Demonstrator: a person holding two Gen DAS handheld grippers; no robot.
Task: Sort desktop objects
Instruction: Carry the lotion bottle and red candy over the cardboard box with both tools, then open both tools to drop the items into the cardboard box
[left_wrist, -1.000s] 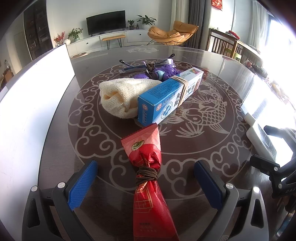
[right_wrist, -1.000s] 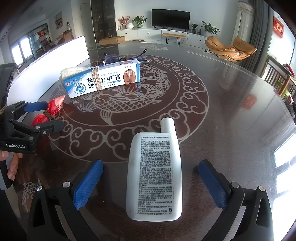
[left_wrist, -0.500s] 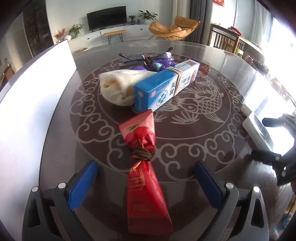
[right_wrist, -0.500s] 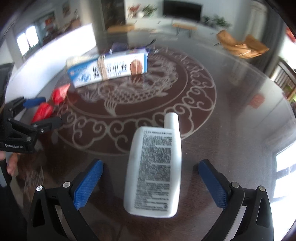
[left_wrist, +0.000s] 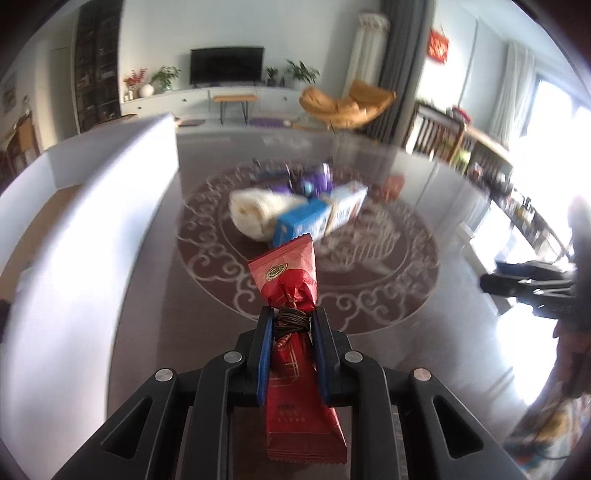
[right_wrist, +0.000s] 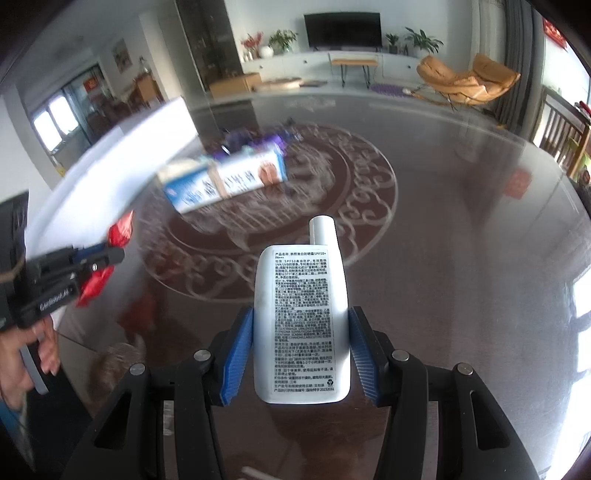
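My left gripper (left_wrist: 291, 325) is shut on a red snack packet (left_wrist: 291, 288), gripping it at its cord-tied waist and holding it above the table. In the right wrist view that gripper (right_wrist: 98, 258) shows at the left with the red packet (right_wrist: 120, 230). My right gripper (right_wrist: 301, 328) is shut on a white flat bottle (right_wrist: 301, 317) with black print, cap pointing away. On the table lie a blue and white box (left_wrist: 319, 218) with a rubber band, a cream cloth (left_wrist: 258, 212) and purple items (left_wrist: 314, 181).
A long white box wall (left_wrist: 85, 229) runs along the table's left side. The round dark table (right_wrist: 461, 240) carries a pale fish and scroll pattern. The right gripper shows at the right edge of the left wrist view (left_wrist: 535, 284). Chairs and shelves stand beyond.
Both grippers have closed: the left on the red packet, the right on the white bottle. Both objects are lifted and the views have tilted up, with motion blur.
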